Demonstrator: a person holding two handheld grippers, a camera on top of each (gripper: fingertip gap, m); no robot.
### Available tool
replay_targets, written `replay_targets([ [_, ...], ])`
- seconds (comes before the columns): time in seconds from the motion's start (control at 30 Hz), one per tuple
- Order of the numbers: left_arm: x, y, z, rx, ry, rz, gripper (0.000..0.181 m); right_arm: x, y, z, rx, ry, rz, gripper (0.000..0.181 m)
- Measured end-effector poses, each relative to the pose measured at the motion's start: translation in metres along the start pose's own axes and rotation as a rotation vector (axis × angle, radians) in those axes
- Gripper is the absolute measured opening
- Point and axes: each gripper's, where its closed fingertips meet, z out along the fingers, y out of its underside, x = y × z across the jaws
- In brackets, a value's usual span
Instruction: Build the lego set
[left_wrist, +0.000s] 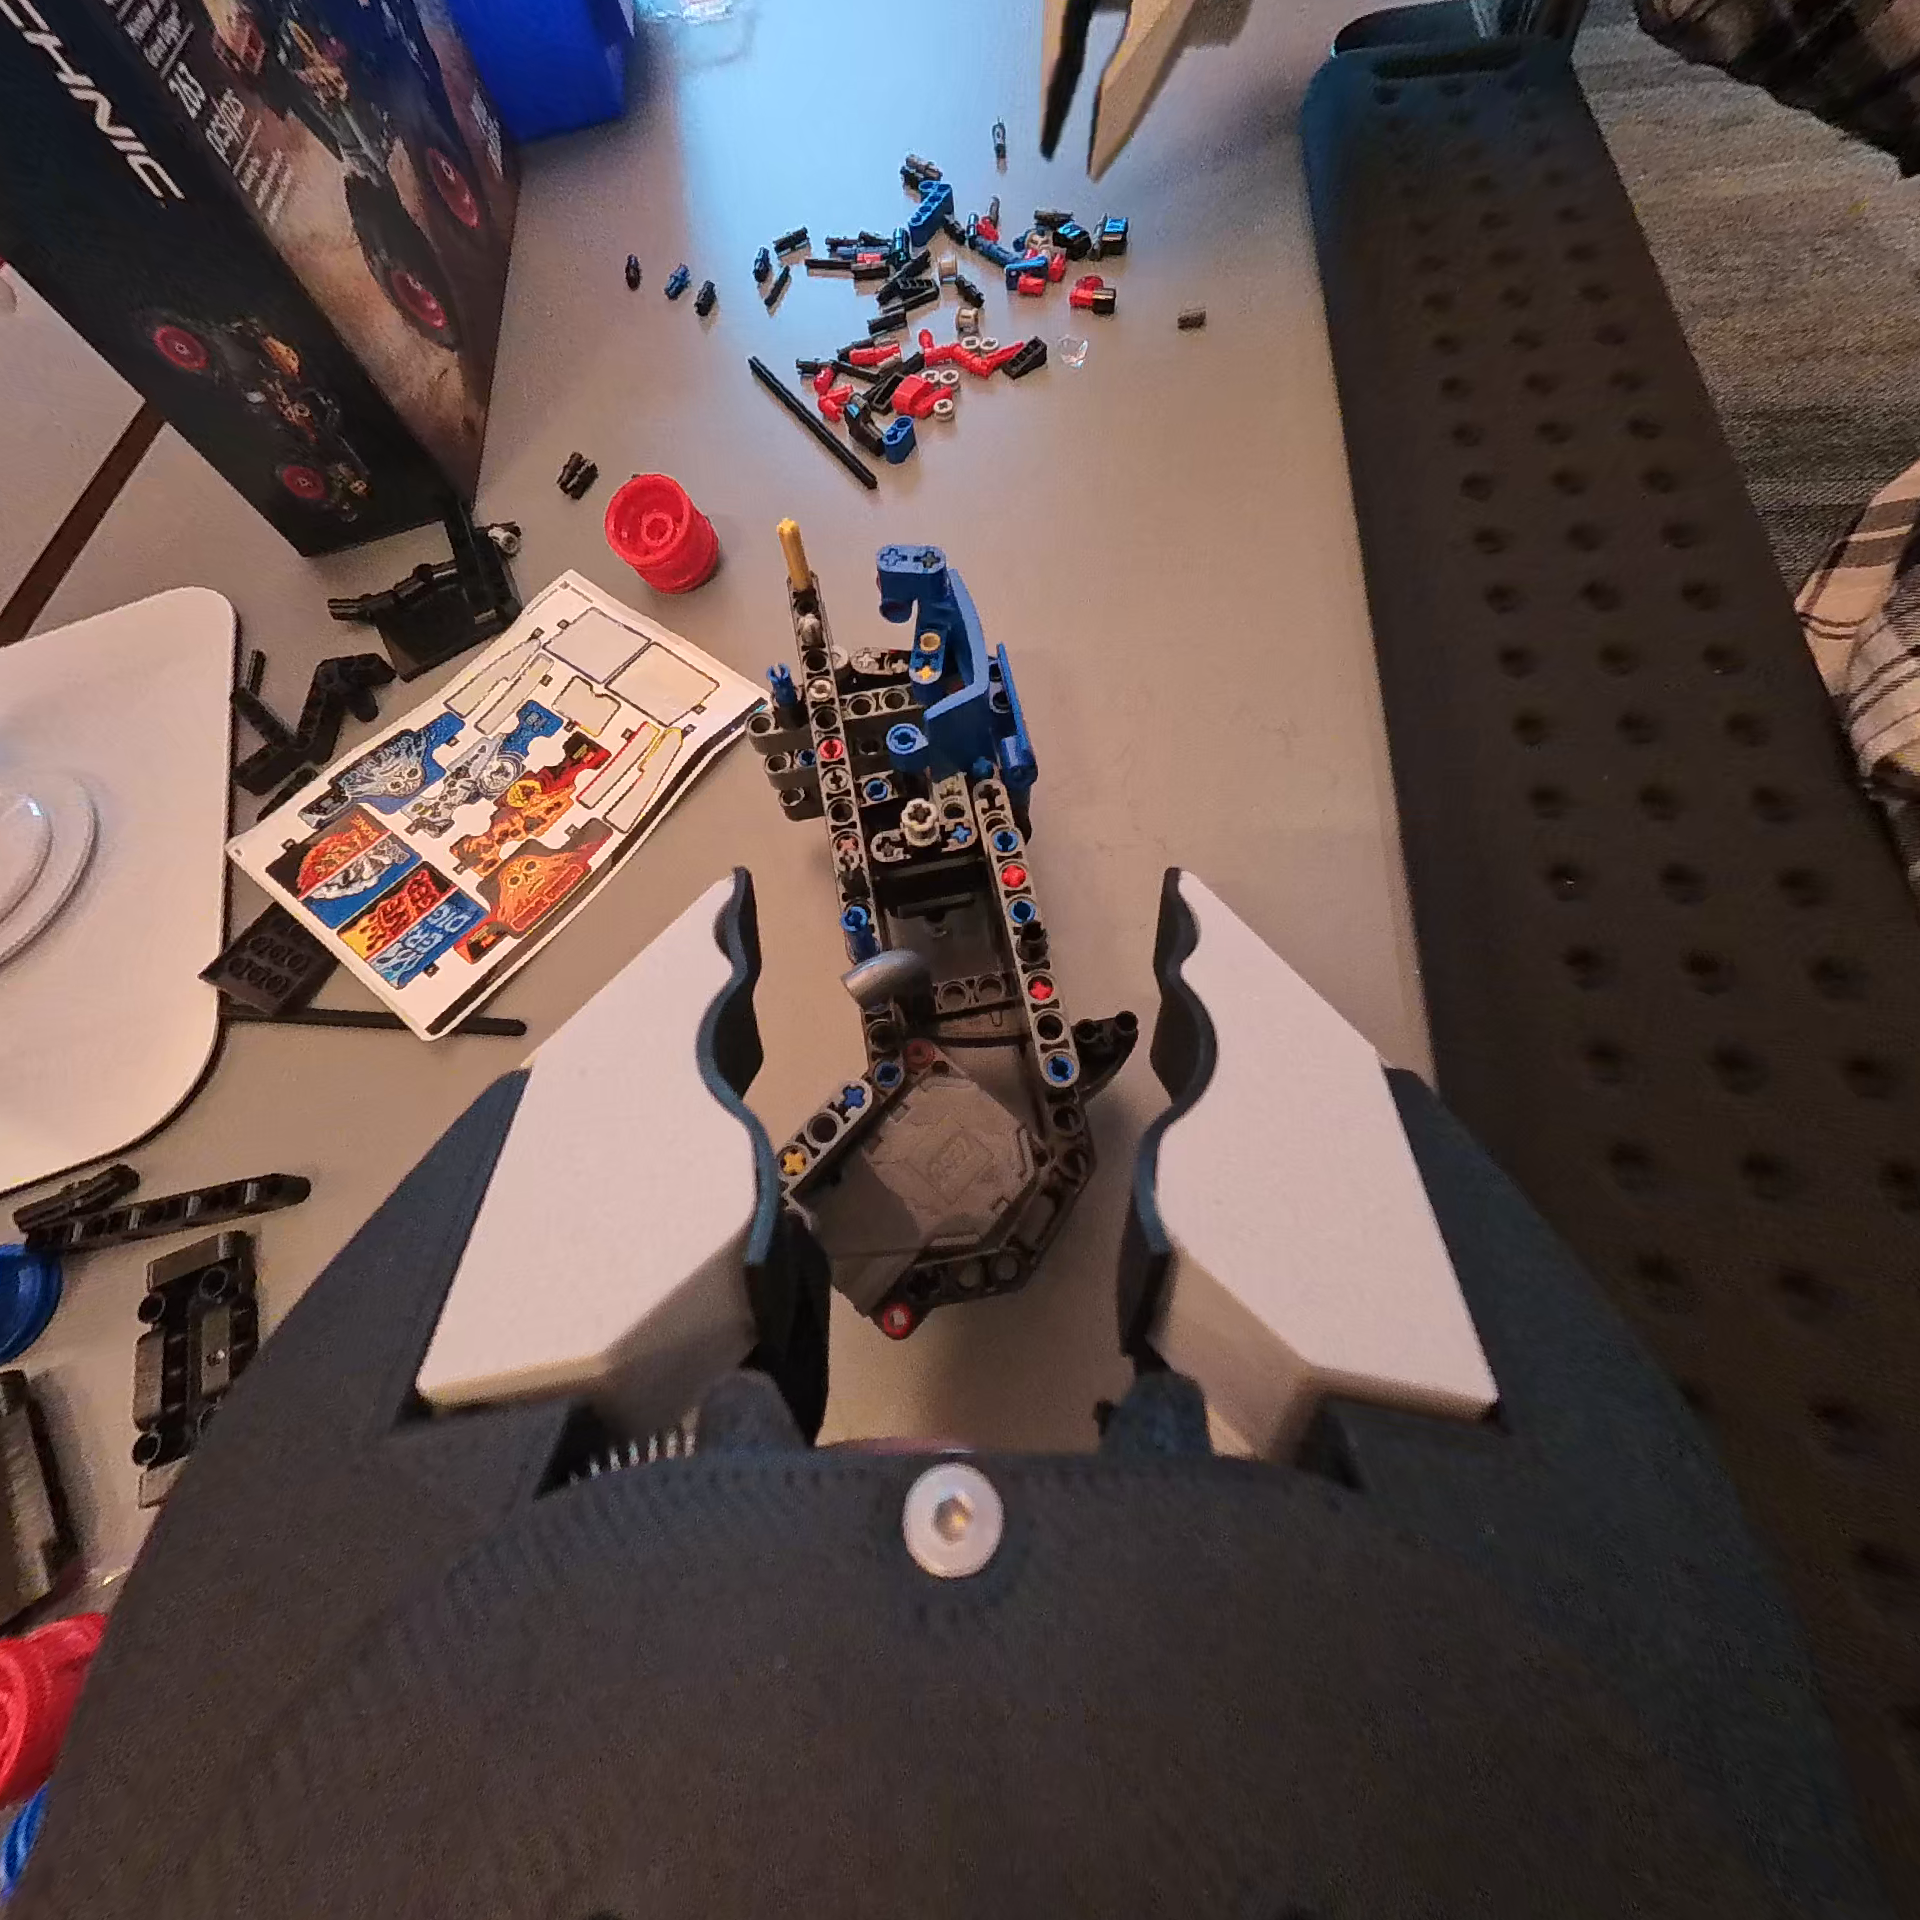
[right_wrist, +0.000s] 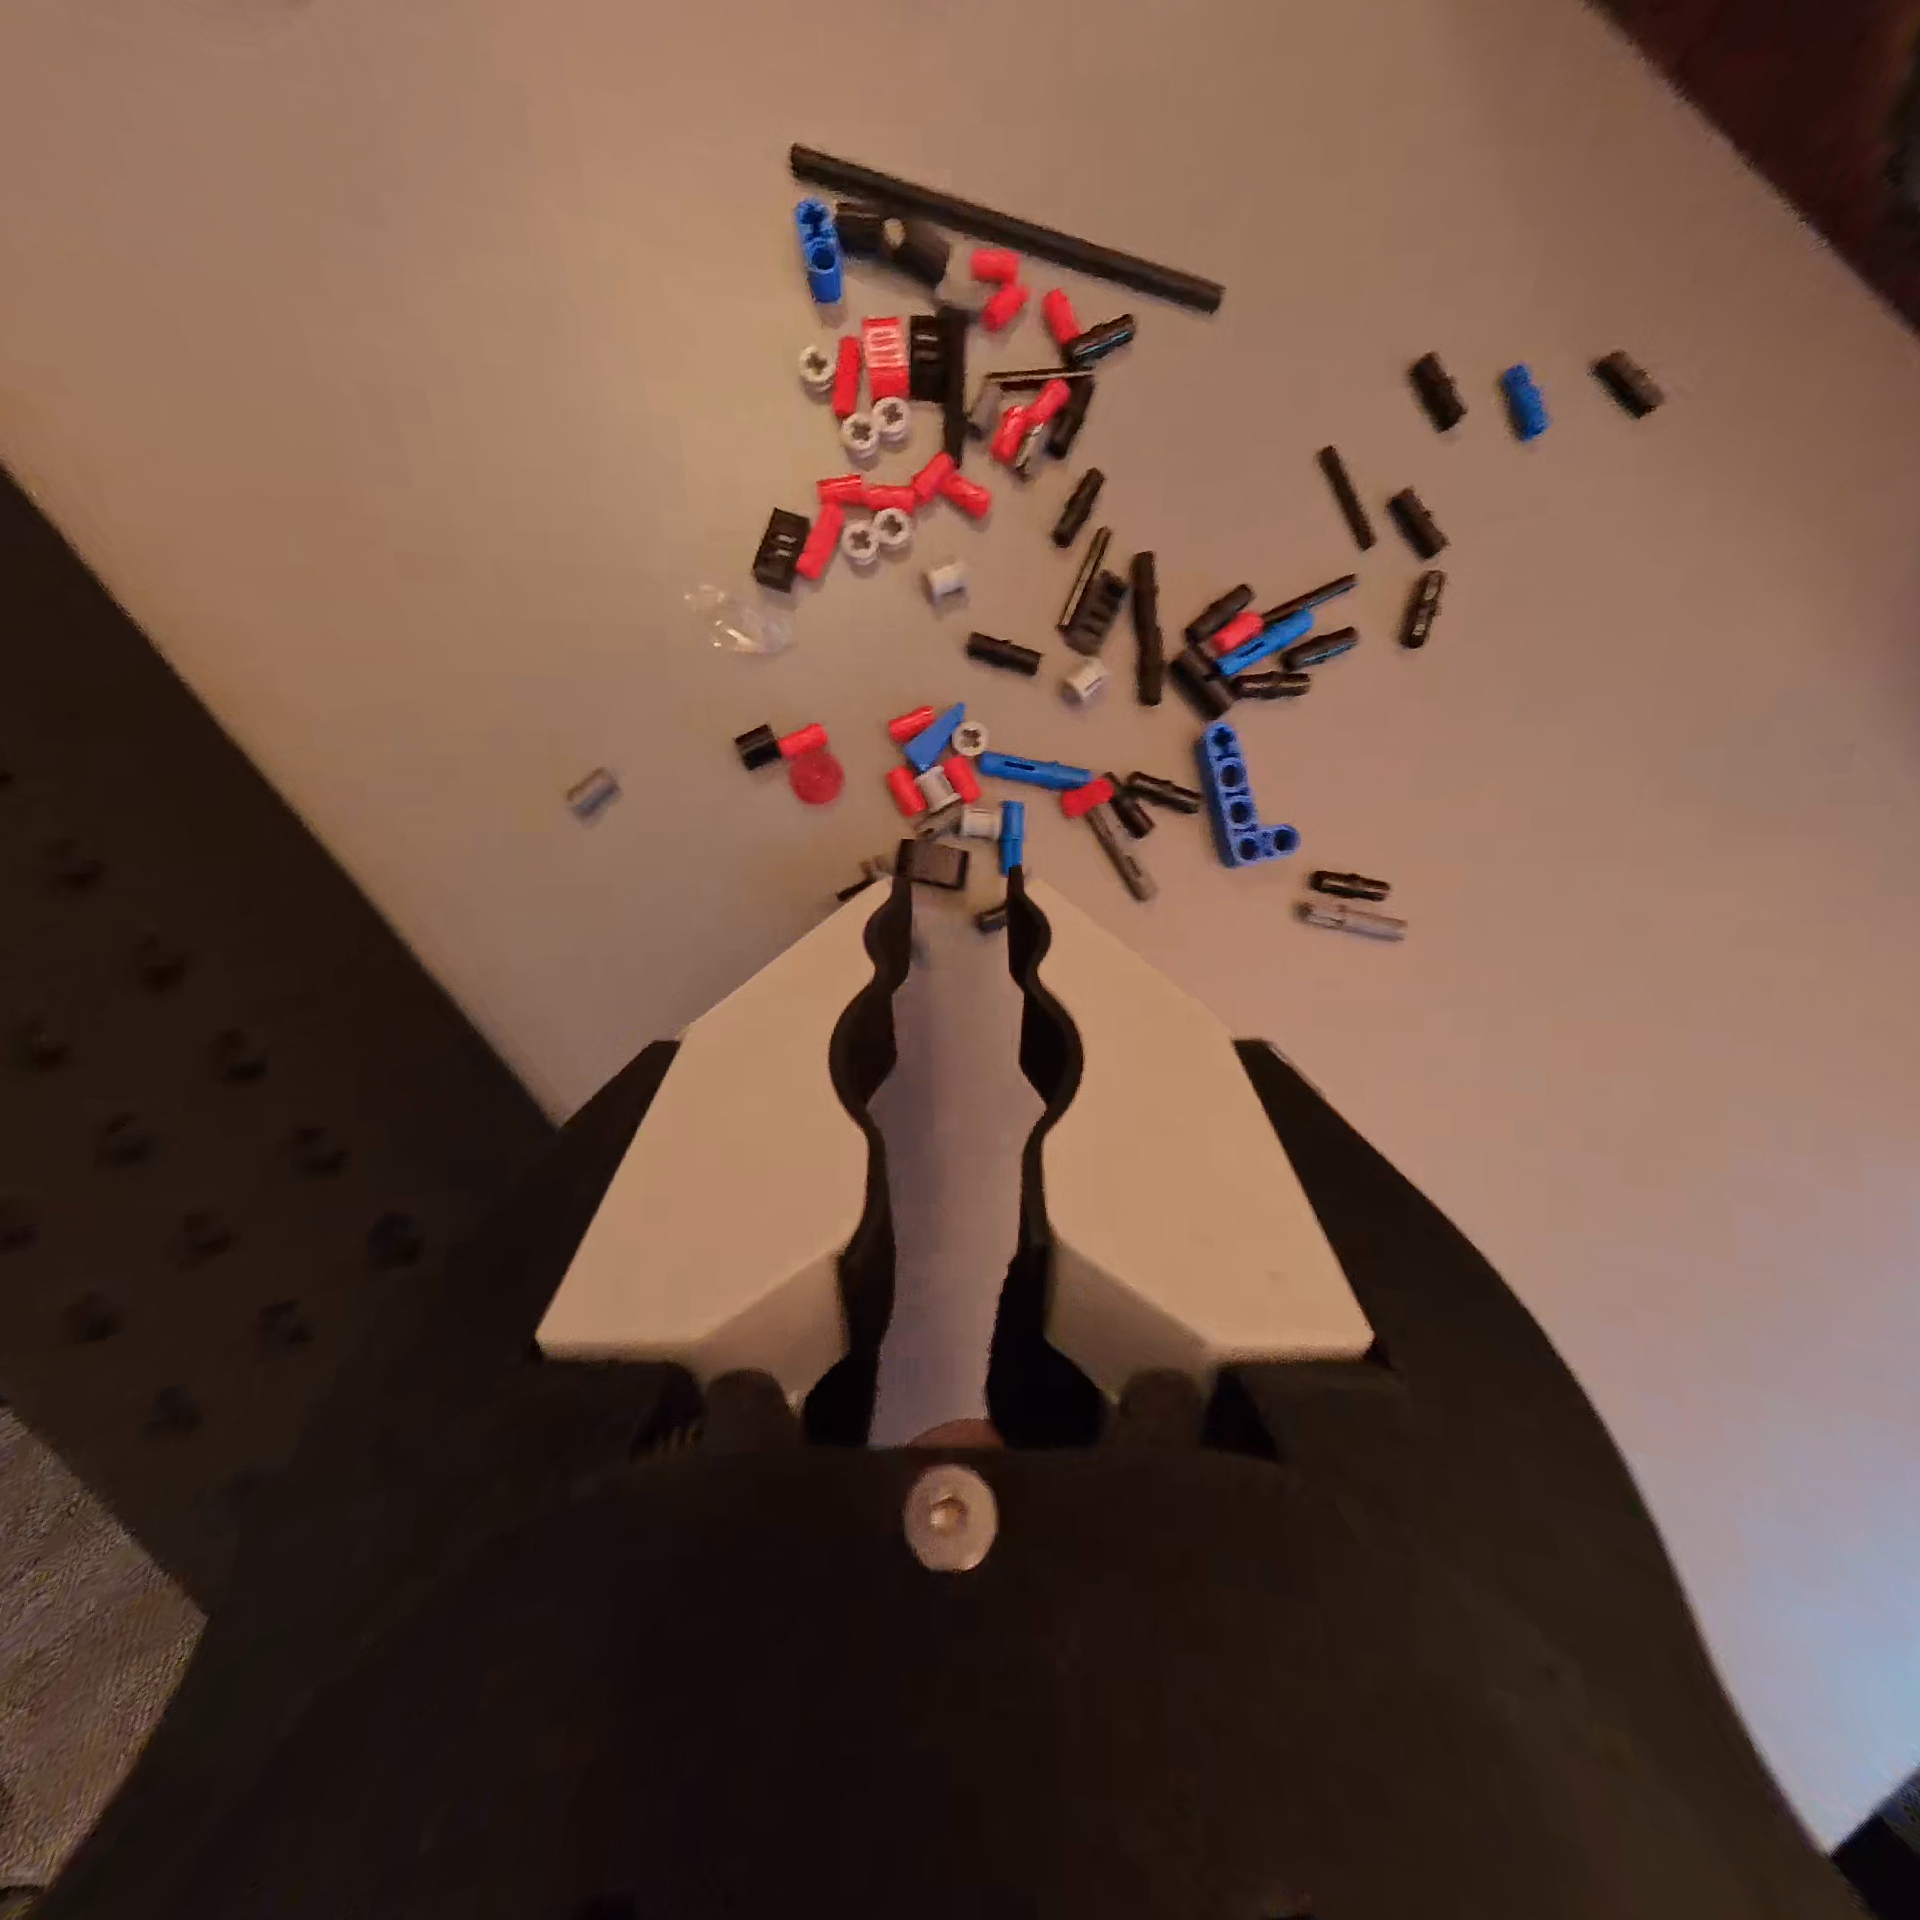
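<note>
Fingers: the left gripper stands wide apart, straddling the near end of the part-built chassis without touching it; the right gripper is drawn narrow, a slim gap between the tips, nothing held, hovering at the near edge of the loose parts pile.

Left to right on the grey table: a white board; black beams; the product box, printed with a truck picture and brand lettering, not transcribed; a sticker sheet of flame and skull decals bearing words, likewise not transcribed; a red wheel hub; the chassis, lying lengthwise at table centre; the loose parts beyond it; a dark perforated panel along the right edge.

Handling, as judged: the chassis is light, rigid plastic, though pinned joints may separate under twisting; best taken across the two long side beams near the grey block, not by the blue upright. The loose pins and bushes are tiny, smooth and prone to roll; pinch across the barrel.
</note>
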Motion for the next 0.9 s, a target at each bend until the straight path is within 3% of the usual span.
replay_targets([
  [0.67,0.001,-0.001,0.000,0.002,0.004,0.006,0.075,-0.006,0.000,0.018,-0.010,-0.094,0.135,0.013],
  [0.9,0.001,-0.003,-0.001,0.008,-0.007,0.018,0.075,-0.033,-0.045,0.008,0.110,-0.132,0.019,0.013],
])
